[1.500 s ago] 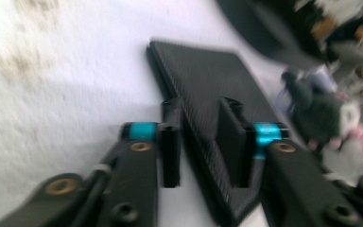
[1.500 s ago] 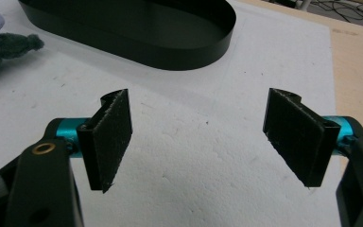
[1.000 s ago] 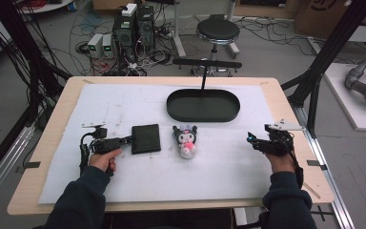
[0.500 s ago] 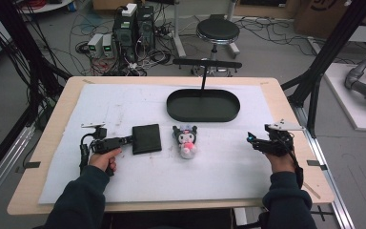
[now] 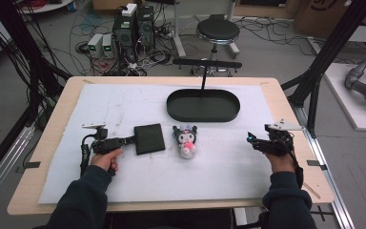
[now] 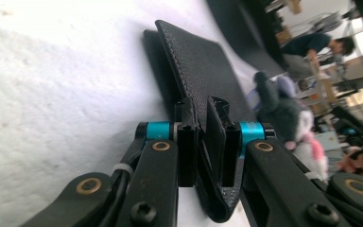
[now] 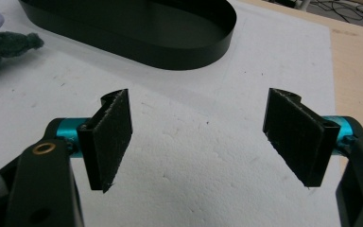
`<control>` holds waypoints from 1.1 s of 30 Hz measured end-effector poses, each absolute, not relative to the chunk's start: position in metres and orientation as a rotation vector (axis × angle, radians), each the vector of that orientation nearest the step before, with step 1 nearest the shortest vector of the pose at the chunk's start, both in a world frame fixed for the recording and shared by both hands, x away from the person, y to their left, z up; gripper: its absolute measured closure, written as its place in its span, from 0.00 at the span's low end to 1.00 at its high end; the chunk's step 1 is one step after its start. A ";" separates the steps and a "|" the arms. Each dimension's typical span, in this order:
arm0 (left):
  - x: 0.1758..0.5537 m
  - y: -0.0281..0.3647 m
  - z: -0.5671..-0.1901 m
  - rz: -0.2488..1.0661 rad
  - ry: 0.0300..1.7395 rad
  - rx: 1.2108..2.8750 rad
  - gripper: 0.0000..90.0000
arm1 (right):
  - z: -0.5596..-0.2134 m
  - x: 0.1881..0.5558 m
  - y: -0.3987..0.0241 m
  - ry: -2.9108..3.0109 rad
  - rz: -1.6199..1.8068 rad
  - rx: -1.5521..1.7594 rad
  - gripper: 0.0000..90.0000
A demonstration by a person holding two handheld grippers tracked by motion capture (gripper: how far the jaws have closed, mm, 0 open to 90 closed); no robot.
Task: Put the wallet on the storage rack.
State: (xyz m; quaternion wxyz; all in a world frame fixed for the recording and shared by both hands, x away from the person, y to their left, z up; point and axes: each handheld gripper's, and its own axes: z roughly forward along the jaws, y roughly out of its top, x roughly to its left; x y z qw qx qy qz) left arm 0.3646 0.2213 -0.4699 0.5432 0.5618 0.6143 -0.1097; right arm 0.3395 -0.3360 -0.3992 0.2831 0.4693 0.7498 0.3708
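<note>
A black leather wallet [image 5: 149, 138] lies on the white mat left of centre. My left gripper [image 5: 129, 140] reaches it from the left. Its jaws have just been closing, and in the left gripper view the pads pinch the wallet [image 6: 203, 71] by its near edge, which is lifted between the fingertips of the left gripper [image 6: 202, 106]. A small dark plush toy [image 5: 187, 140] with a pink belly lies just right of the wallet, also seen as a blurred plush toy [image 6: 288, 113]. My right gripper [image 5: 250, 140] rests at the right side; the right gripper [image 7: 198, 127] stands open with nothing between its pads.
A black oval tray [image 5: 202, 116] sits at the back centre, its wall [image 7: 170, 56] ahead of the right gripper. A black T-shaped stand [image 5: 205, 64] rises behind it. The bare wooden table edge [image 5: 293, 109] borders the mat on the right.
The left gripper's jaws have drawn together on the wallet's left edge. Both hands stay where they were, and the plush toy and tray have not moved.
</note>
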 end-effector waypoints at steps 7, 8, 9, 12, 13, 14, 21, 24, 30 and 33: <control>0.364 0.216 -0.469 -0.307 1.370 1.293 0.88 | -0.399 0.339 -0.336 2.004 0.993 1.262 0.28; 0.364 0.216 -0.469 -0.305 1.358 1.286 0.88 | -0.399 0.339 -0.336 2.004 0.993 1.262 0.28; 0.364 0.215 -0.469 -0.304 1.351 1.284 0.87 | -0.399 0.339 -0.336 2.003 0.993 1.263 0.28; 0.365 0.214 -0.469 -0.292 1.358 1.286 0.87 | -0.399 0.340 -0.335 2.007 0.991 1.260 0.28; 0.365 0.213 -0.470 -0.284 1.365 1.290 0.87 | -0.399 0.340 -0.335 2.007 0.994 1.262 0.28; 0.365 0.213 -0.471 -0.273 1.367 1.301 0.87 | -0.399 0.340 -0.335 2.008 0.992 1.258 0.28; 0.363 0.208 -0.467 -0.197 1.345 1.353 0.93 | -0.400 0.341 -0.335 2.009 0.988 1.257 0.28; 0.362 0.204 -0.466 -0.165 1.327 1.382 0.99 | -0.400 0.341 -0.335 2.009 0.990 1.261 0.28; 0.363 0.202 -0.464 -0.111 1.378 1.359 0.79 | -0.399 0.340 -0.336 2.006 0.992 1.260 0.28; 0.364 0.208 -0.464 -0.061 1.407 1.347 0.67 | -0.400 0.340 -0.336 2.007 0.994 1.262 0.28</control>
